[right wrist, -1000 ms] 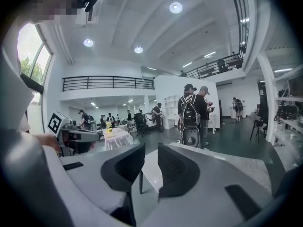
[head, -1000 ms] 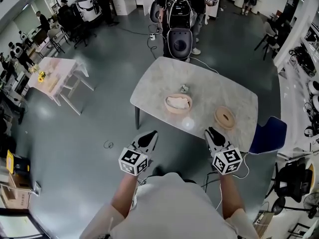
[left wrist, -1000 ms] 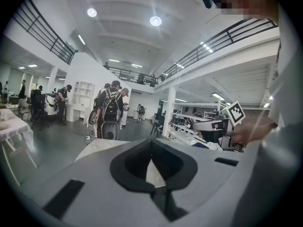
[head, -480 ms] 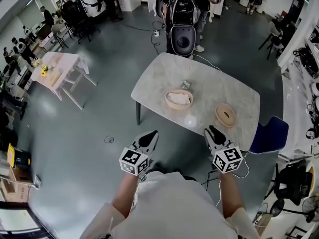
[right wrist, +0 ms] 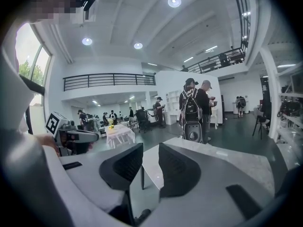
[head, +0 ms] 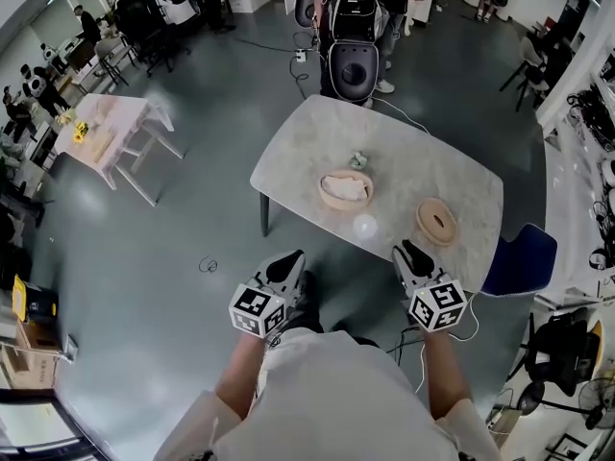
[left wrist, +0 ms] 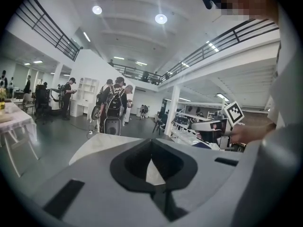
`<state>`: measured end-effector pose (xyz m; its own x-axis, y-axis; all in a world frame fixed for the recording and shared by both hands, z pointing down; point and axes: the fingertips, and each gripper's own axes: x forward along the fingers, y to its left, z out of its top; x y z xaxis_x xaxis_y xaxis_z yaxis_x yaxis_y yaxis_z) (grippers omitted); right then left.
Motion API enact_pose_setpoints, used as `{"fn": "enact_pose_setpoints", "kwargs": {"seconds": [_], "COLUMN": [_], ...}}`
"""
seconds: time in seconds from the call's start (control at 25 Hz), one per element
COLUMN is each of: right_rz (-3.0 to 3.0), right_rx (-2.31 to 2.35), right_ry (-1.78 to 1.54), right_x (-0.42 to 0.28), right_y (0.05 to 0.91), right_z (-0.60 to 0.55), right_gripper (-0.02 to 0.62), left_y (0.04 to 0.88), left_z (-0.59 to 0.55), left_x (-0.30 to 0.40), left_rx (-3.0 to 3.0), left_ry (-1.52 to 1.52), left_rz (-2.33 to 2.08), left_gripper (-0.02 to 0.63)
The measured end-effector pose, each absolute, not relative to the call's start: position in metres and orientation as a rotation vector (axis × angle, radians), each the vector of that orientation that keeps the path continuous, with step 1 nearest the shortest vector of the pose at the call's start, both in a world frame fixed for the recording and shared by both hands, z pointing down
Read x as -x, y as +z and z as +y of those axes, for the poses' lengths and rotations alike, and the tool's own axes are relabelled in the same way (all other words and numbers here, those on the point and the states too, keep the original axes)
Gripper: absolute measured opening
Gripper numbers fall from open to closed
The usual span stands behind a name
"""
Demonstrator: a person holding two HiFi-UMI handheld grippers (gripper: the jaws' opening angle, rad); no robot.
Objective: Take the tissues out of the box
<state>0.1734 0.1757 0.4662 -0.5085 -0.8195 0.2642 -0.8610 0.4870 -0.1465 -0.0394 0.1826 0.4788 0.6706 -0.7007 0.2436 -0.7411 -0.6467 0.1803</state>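
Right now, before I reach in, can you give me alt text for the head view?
The left gripper and right gripper hover empty just short of a marble table, touching nothing on it. Mid-table sits an open round box with white tissues inside; its lid lies to the right.

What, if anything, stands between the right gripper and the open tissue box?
Nothing visible does. The right gripper, jaws apart and empty, is held at the near edge of the table; only bare tabletop lies before the tissue box. The lid sits to the right.
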Motion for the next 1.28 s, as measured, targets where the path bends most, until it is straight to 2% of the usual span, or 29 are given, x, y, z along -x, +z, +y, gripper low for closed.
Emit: {"fn": "enact_pose_setpoints", "kwargs": {"seconds": [1.28], "right_rz": [-2.335], "right_rx": [-1.615], "right_ry": [0.573], "right_x": [-0.123], "right_y": [0.523], "right_z": [-0.06], "right_gripper": [0.123], "left_y": [0.52], "left_z": [-0.105], "left_x": [0.076], "left_rx": [-2.629], "left_ry": [0.314], "left_rz": [-0.848], "left_gripper": [0.009]}}
